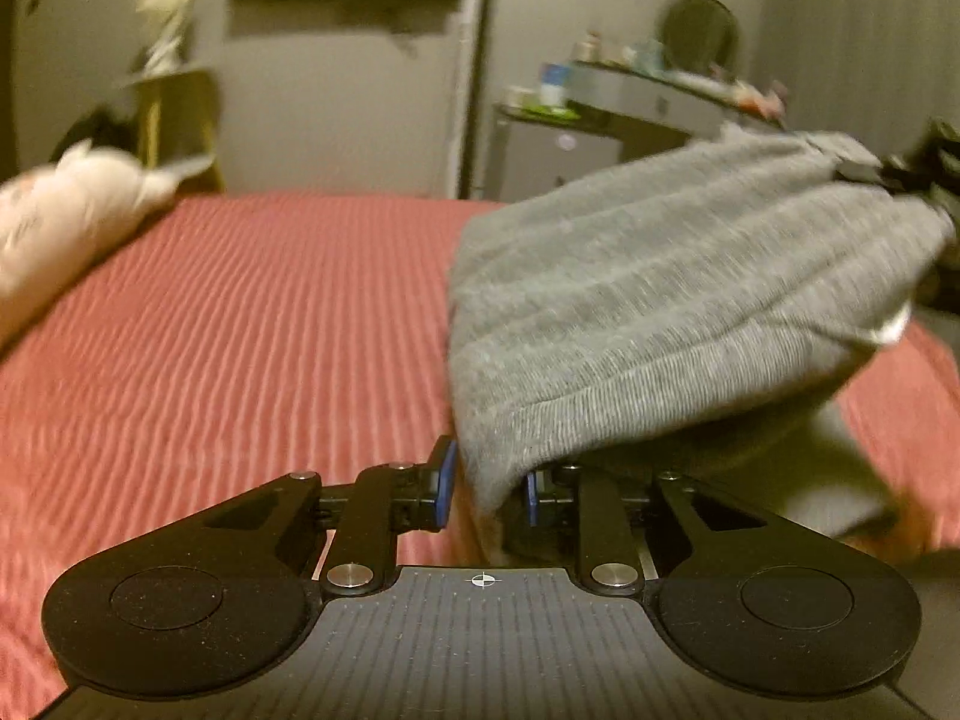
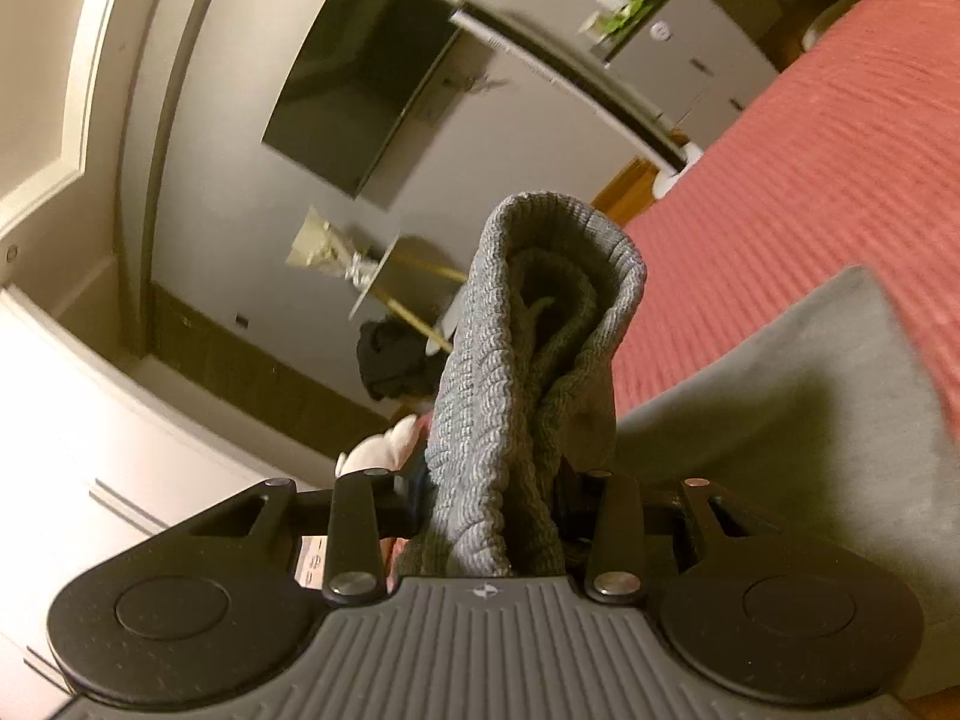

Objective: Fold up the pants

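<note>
Both tools gripping grey pants (image 1: 660, 300)

Grey pants (image 1: 660, 312) between left gripper (image 1: 486, 489) fingers (image 1: 445, 483), above red bedspread (image 1: 240, 330)

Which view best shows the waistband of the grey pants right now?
Right wrist view: the ribbed waistband stands bunched, filling the frame centre. Left wrist view shows the grey pants mostly as blurred draped cloth.

**Two wrist views, one tilted**

The left wrist camera looked level over its fingers (image 1: 447, 489) across the red bed (image 1: 240, 330) — the right, rolled sideways, sat close behind grey pants (image 2: 522, 372). Both shared the bed, wall television (image 2: 360, 78) and pants.
</note>
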`<state>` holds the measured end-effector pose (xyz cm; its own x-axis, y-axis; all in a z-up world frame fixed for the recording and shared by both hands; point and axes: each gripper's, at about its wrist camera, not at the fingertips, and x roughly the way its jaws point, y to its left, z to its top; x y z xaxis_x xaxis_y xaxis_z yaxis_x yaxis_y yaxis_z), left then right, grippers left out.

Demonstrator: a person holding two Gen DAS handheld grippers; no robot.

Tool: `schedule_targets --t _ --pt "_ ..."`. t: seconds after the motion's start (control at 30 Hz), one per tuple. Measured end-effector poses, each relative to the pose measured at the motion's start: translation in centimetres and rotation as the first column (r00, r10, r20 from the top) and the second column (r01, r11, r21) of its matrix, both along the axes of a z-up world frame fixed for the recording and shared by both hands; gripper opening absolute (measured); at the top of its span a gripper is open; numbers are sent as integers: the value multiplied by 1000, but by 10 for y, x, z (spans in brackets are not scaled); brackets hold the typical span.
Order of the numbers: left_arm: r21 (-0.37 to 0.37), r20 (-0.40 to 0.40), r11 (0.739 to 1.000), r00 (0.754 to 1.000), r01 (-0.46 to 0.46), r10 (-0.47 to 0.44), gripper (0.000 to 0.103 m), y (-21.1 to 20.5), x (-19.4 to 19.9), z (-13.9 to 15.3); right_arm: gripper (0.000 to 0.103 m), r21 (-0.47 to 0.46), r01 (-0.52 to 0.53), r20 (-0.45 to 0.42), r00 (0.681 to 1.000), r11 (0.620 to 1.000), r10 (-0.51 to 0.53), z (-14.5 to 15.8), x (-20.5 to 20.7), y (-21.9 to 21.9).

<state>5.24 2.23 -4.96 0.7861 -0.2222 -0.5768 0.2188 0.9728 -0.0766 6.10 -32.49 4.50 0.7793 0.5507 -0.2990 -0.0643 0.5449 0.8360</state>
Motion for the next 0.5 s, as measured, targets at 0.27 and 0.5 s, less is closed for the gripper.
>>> schedule_targets --t 0.27,0.5 --pt "-57 -147 996 986 66 -73 57 0 13 -12 37 -122 83 -191 976 989 -106 -65 -6 -35" --pt "-82 -243 996 969 21 -41 76 6 32 -22 55 -70 93 -255 961 993 -108 -96 -5 -39"
